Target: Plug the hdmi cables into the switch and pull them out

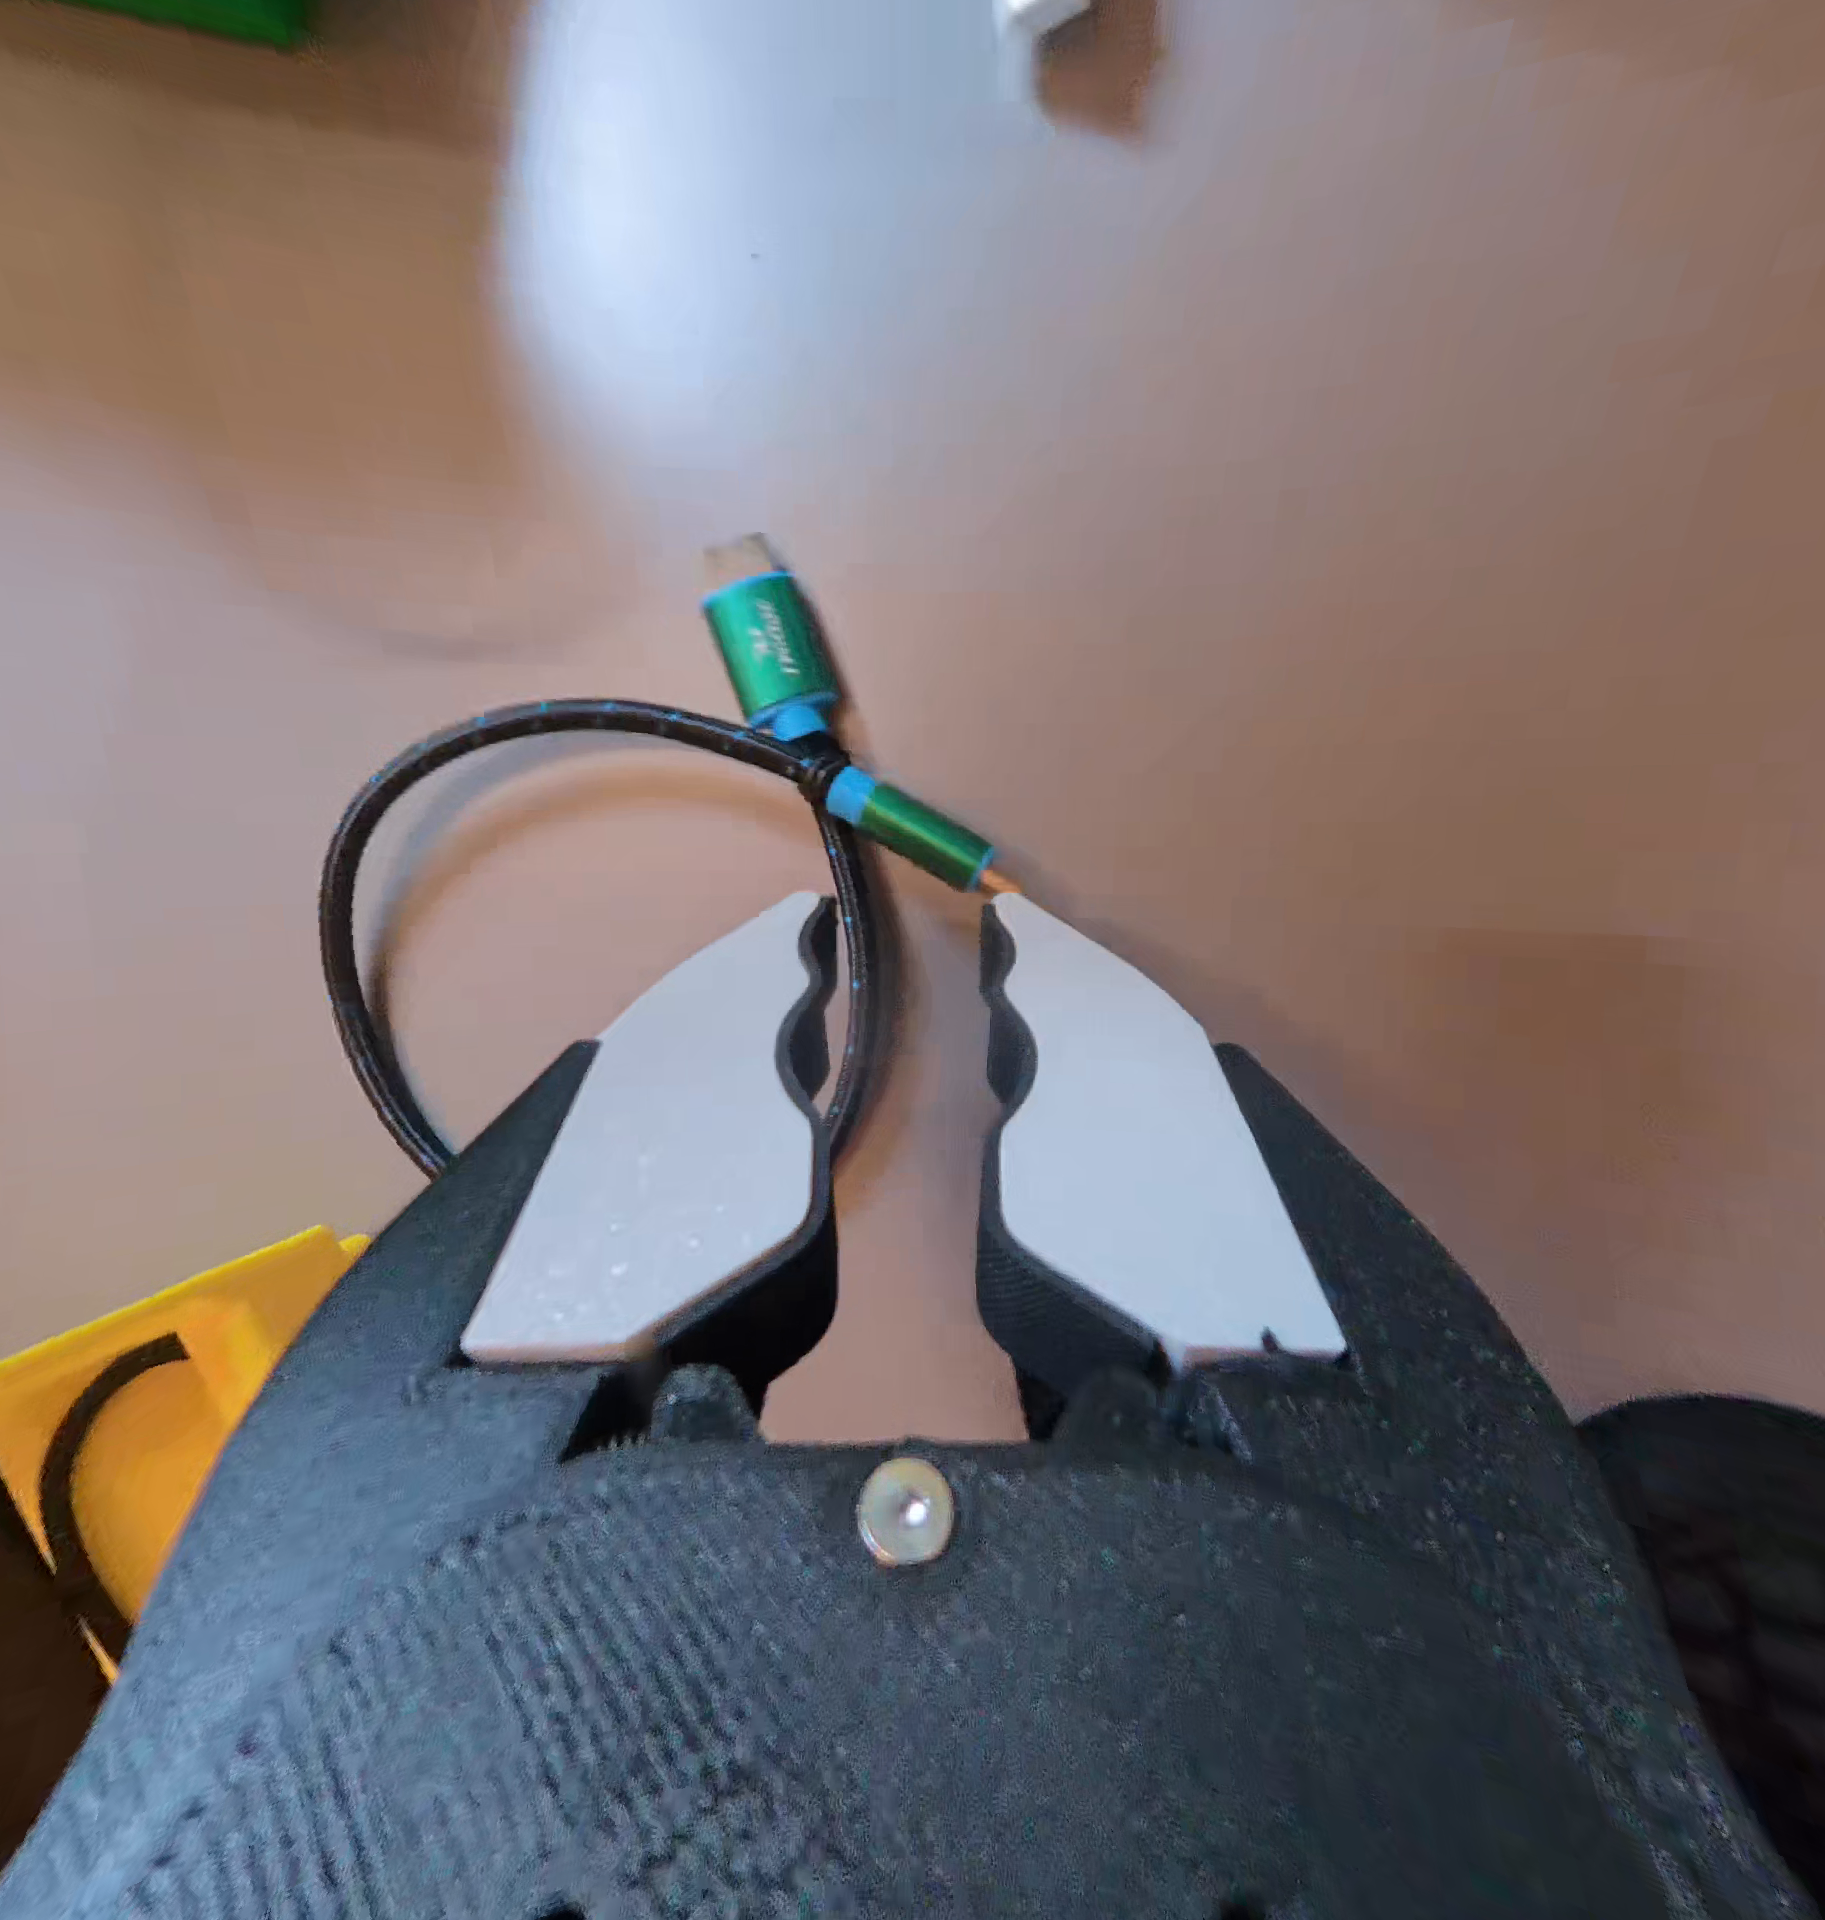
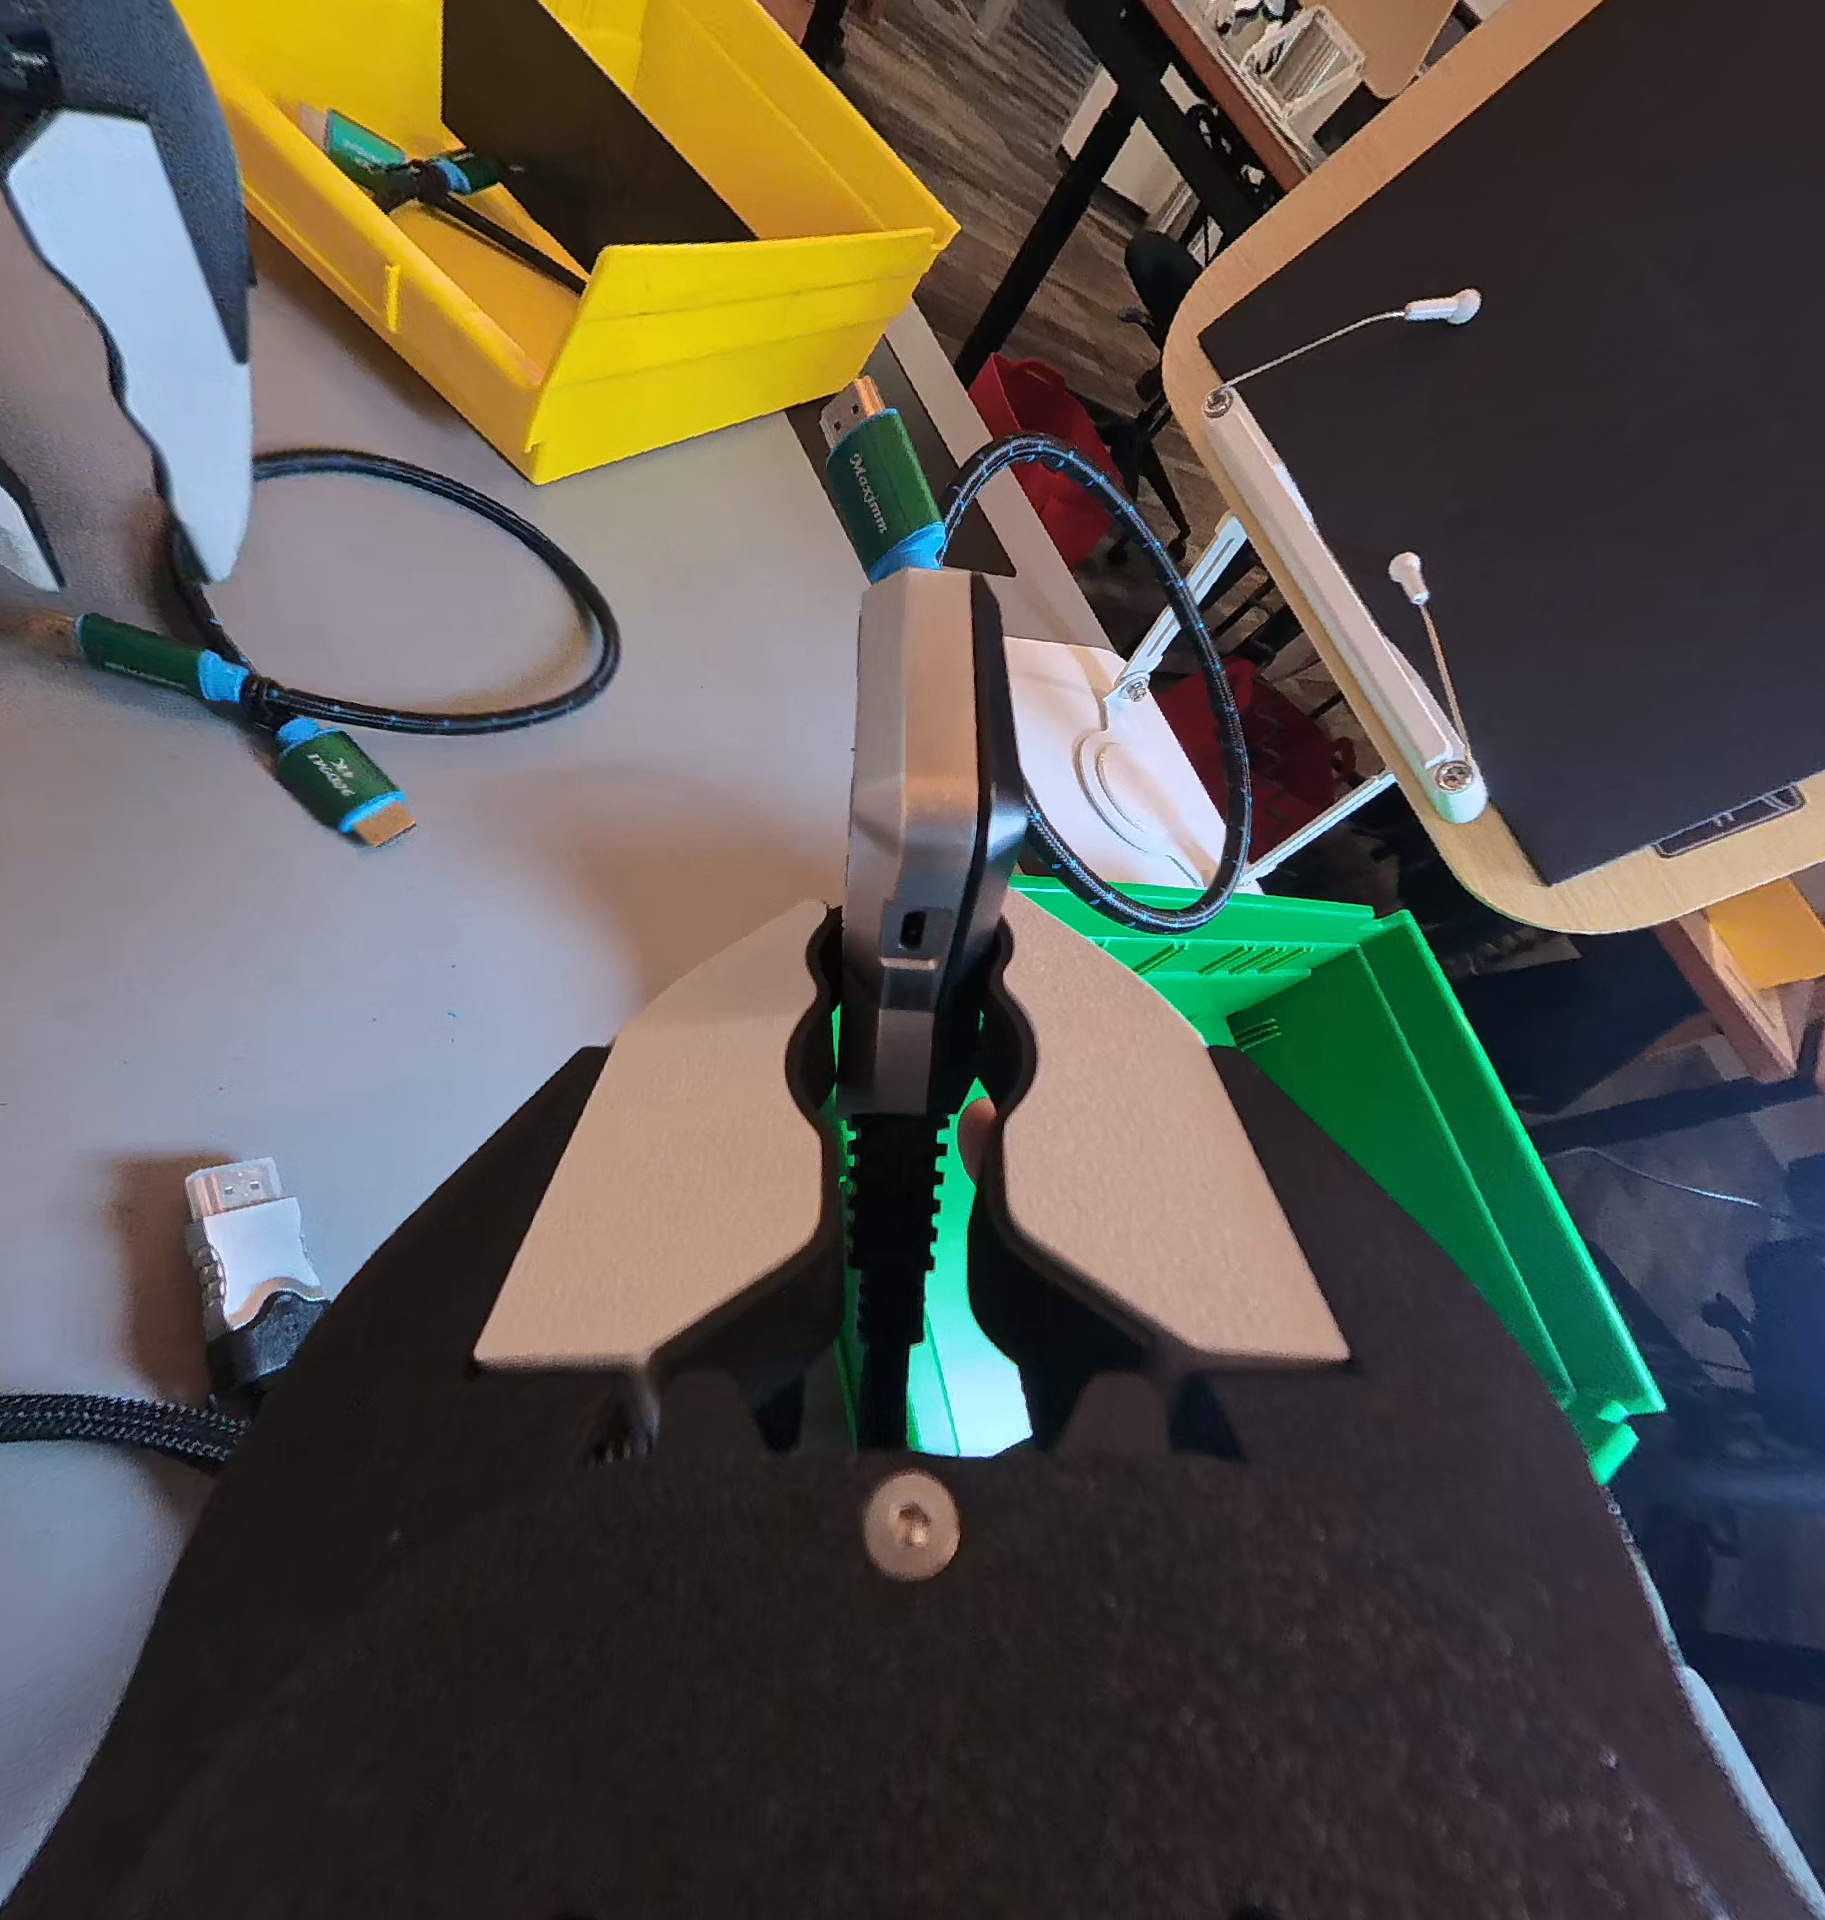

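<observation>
My right gripper (image 2: pixel 918 925) is shut on the grey HDMI switch (image 2: pixel 923 748) and holds it on edge above the table. The switch's black ribbed lead (image 2: pixel 892 1226) runs back between the fingers. A short braided cable (image 2: pixel 1235 727) loops at the switch's right. Its green connector (image 2: pixel 882 488) stands past the far end with the metal plug bare; the other end is hidden. My left gripper (image 1: pixel 908 914) is open and empty, low over a second looped cable (image 1: pixel 368 914) with two green connectors (image 1: pixel 773 649), (image 1: pixel 913 826). That cable also lies on the table in the right wrist view (image 2: pixel 575 644).
A yellow bin (image 2: pixel 721 281) at the back holds another green-ended cable (image 2: pixel 388 156). A green bin (image 2: pixel 1407 1039) sits under the switch at the table's right edge. A silver HDMI plug (image 2: pixel 243 1236) on a thick braided cable lies at the front left. A tilted desk (image 2: pixel 1614 416) stands beyond the edge. Some 25 cm of space lies between my two pairs of fingers.
</observation>
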Demonstrator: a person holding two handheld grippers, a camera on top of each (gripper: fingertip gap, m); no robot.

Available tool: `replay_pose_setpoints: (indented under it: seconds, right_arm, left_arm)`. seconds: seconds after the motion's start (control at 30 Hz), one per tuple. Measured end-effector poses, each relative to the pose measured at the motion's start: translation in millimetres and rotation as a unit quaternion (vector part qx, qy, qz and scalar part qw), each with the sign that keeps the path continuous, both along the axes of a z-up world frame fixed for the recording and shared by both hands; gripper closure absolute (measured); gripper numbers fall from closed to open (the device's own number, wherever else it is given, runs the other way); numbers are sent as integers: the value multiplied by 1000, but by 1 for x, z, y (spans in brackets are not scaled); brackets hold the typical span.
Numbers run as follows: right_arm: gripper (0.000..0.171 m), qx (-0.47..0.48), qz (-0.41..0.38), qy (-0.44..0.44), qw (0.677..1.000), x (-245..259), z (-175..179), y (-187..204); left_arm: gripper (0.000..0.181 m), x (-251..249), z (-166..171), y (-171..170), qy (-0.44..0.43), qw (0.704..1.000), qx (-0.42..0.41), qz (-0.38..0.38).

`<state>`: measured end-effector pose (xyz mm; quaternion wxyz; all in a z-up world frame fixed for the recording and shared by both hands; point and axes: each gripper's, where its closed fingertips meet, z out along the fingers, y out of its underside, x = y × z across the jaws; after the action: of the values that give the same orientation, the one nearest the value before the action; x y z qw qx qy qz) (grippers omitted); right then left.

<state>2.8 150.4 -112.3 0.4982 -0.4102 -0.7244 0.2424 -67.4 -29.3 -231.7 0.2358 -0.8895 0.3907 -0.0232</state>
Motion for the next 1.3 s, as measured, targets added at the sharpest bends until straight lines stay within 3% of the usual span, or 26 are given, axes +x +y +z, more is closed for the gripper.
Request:
replay_pose_setpoints:
  seconds: [0.1, 0.2, 0.43, 0.7, 0.9, 1.1, 1.2, 1.3]
  right_arm:
    - [149, 7, 3, -8, 1000, -2, -3, -3]
    - [148, 12, 5, -10, 1000, -3, -3, -6]
    - [148, 11, 3, -10, 1000, -2, -4, -4]
    - [148, 10, 14, 7, 1000, -1, 2, -6]
    - [148, 41, 32, 16, 999, -1, 3, -12]
    - [148, 137, 27, 15, 990, -9, -8, -10]
    - [148, 232, 24, 38, 972, -23, -15, -16]
    - [148, 324, 18, 57, 944, -35, -23, -25]
  left_arm:
    - [137, 16, 1, -1, -80, 997, -12, 8]
    - [137, 20, 18, 18, -145, 988, 18, 58]
    - [143, 3, -21, 35, -25, 996, -26, 81]
    - [168, 1, -22, 49, -15, 998, -19, 54]
    - [169, -16, 50, 61, -93, 991, 39, 84]
    - [170, -40, 143, 36, -112, 981, 132, 91]
    - [170, -26, 152, 32, -118, 981, 139, 66]
    - [169, -14, 125, 39, -97, 989, 99, 47]
